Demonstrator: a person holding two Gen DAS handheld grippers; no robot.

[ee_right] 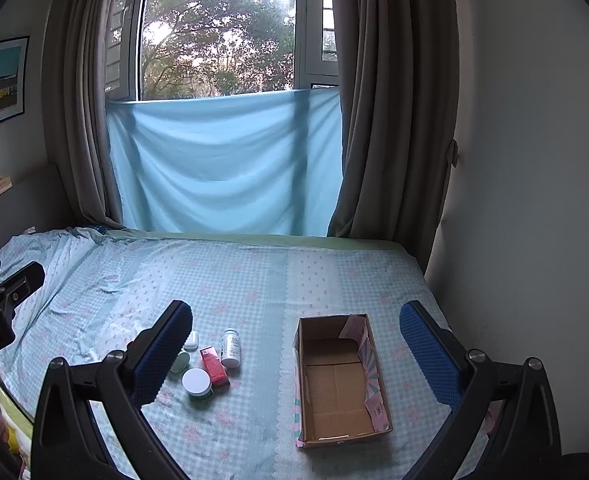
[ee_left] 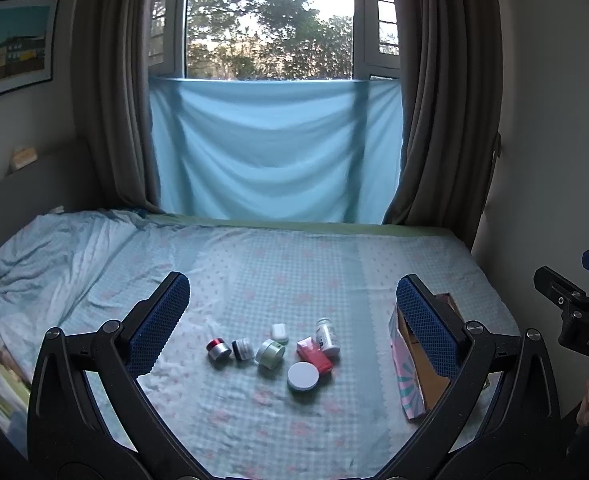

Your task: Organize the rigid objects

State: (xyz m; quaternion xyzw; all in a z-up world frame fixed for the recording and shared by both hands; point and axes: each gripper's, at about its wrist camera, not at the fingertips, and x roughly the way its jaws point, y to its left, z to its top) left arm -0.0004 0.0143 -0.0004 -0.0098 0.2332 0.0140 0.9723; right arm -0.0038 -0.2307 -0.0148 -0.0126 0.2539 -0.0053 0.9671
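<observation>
Bed: jars ahead, between spread jaws

Daylit window between grey curtains — blue cloth, checked bed, framed picture.

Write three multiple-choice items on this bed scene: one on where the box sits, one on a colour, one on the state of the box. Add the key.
1. Where is the cardboard box relative to the cluster of small containers?
A. To their right
B. To their left
C. On top of them

2. What colour is the small carton lying beside the white bottle?
A. Yellow
B. Red
C. Black

3. What is the state of the box?
A. Closed with a lid
B. Full of jars
C. Open and empty

Key: 1 A, the right wrist view shows the box to the right of the containers on the bed. 2 B, the carton is plainly red. 3 C, its bare cardboard floor shows, with nothing inside.
</observation>
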